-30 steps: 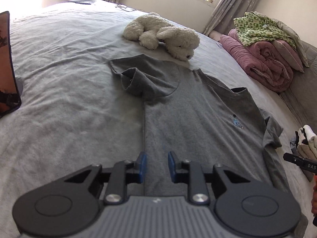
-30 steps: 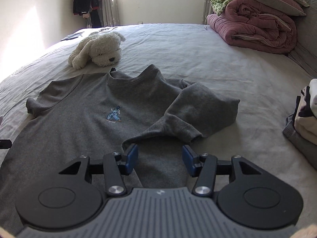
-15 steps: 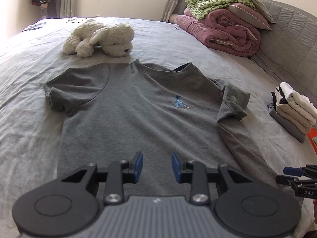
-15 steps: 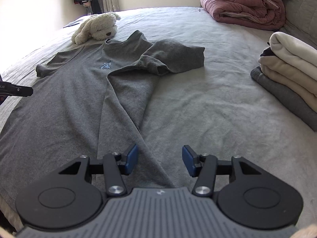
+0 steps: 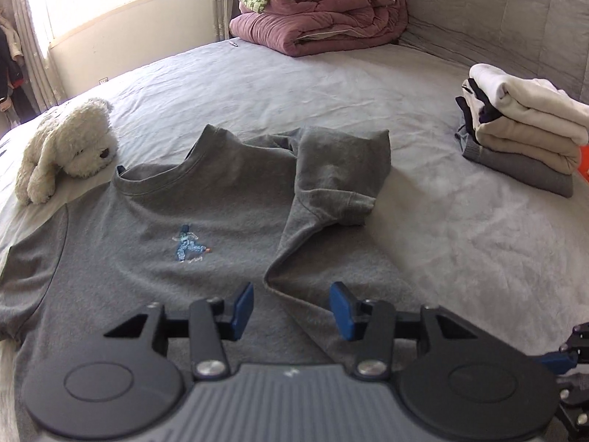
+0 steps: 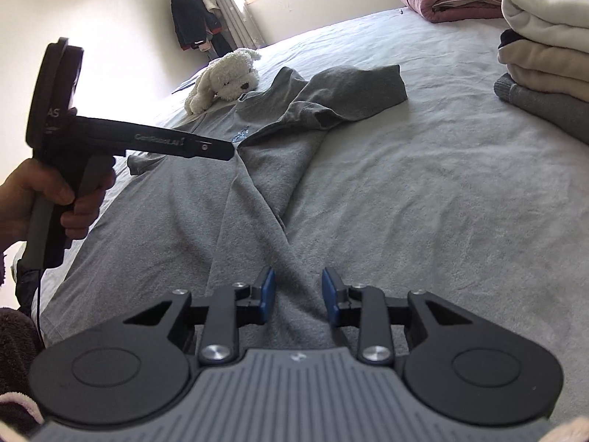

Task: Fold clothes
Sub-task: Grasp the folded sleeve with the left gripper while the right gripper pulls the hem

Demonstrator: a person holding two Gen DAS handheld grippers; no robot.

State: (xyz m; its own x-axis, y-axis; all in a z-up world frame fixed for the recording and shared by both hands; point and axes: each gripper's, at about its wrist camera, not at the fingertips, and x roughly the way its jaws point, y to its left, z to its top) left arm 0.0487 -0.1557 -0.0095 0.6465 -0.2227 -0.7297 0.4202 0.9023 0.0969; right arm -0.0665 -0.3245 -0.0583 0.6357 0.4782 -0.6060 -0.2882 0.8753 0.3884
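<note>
T-shirt (image 5: 154, 228): grey, centre frame on the bed (image 5: 460, 239) — right side creased inward.
Handling: probably soft, limp; take the hem edge.
Left gripper (image 5: 291, 305): fingers apart, empty.
Right gripper (image 6: 298, 300): fingers apart, empty.

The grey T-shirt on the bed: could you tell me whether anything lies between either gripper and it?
Nothing visible does. The left gripper and right gripper both hang open right over the grey T-shirt. The plush dog and folded clothes lie off to the sides.
</note>
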